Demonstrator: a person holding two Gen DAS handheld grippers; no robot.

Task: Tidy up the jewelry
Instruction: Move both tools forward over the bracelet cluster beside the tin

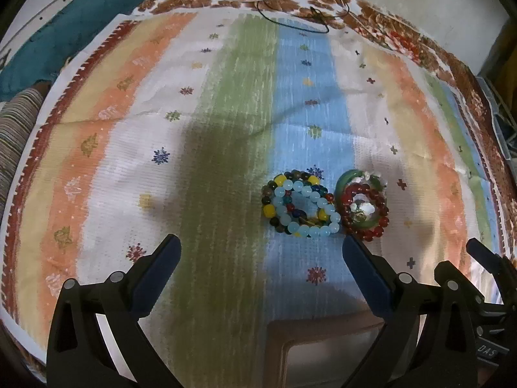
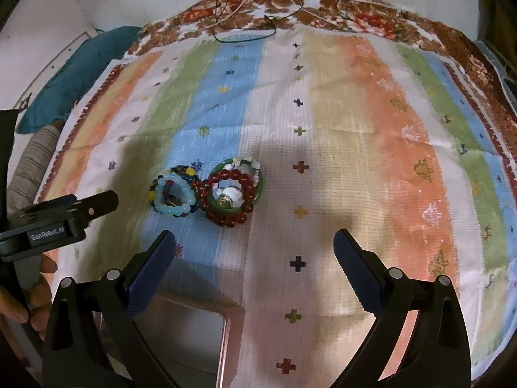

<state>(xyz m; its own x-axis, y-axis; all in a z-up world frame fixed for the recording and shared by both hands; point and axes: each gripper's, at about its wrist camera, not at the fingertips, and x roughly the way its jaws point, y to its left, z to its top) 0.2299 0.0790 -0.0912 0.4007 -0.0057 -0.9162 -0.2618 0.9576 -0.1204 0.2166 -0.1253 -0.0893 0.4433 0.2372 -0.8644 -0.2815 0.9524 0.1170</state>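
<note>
Two piles of bracelets lie side by side on the striped cloth. The left pile [image 1: 299, 202] [image 2: 174, 194] has light-blue beads over multicoloured beads. The right pile [image 1: 363, 205] [image 2: 234, 192] has dark red beads, a green bangle and white pieces. A pinkish tray [image 1: 310, 352] [image 2: 190, 339] sits at the near edge below them. My left gripper [image 1: 261, 245] is open and empty, just short of the piles. My right gripper [image 2: 255, 242] is open and empty, its left finger near the piles. Each gripper's body shows at the edge of the other's view.
The striped cloth [image 1: 135, 148] [image 2: 371, 135] covers a floral-edged table. A thin black cord [image 1: 290, 13] [image 2: 245, 22] lies at the far edge. A teal cushion [image 1: 71, 38] [image 2: 74, 74] and striped fabric [image 1: 16, 129] sit at the left.
</note>
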